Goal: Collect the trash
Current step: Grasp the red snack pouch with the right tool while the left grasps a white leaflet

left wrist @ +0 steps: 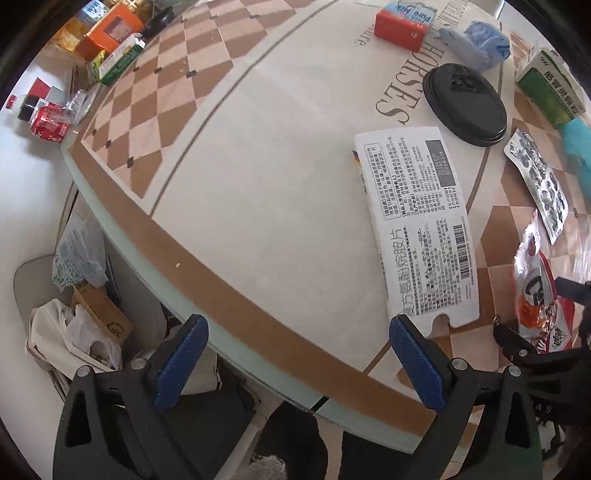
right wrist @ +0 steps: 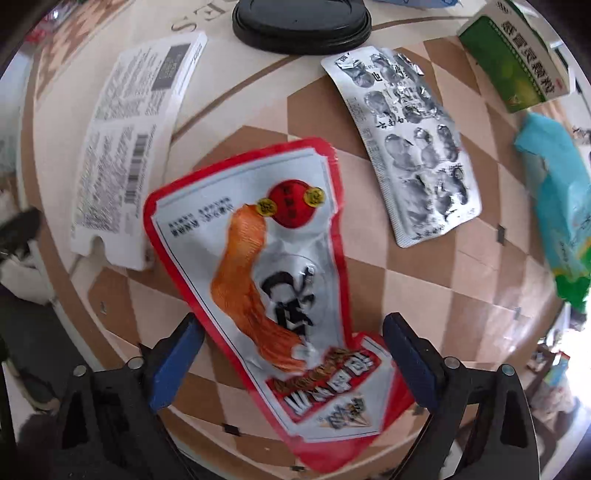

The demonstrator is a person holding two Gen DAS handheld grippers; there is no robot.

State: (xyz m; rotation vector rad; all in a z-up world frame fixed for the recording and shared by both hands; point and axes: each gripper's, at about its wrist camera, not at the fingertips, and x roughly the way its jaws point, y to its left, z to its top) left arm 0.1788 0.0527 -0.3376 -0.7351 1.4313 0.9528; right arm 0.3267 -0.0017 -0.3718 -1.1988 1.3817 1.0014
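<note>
A red and silver snack wrapper (right wrist: 280,280) lies flat on the table, its near end between my open right gripper's (right wrist: 291,350) fingers. It also shows at the right edge of the left wrist view (left wrist: 535,295), with the right gripper beside it. A flattened white medicine carton (left wrist: 417,221) lies ahead of my open, empty left gripper (left wrist: 299,354), which hovers over the table's near edge. The carton also shows in the right wrist view (right wrist: 136,140). An empty silver blister pack (right wrist: 410,147), a black lid (right wrist: 301,22), a green box (right wrist: 517,62) and a teal packet (right wrist: 561,206) lie farther back.
A red and blue milk carton (left wrist: 402,22) and crumpled blue trash (left wrist: 476,40) lie at the far side of the table (left wrist: 258,166). Boxes (left wrist: 114,33) and a red can (left wrist: 48,122) sit far left. Bags of rubbish (left wrist: 77,325) lie on the floor below the table edge.
</note>
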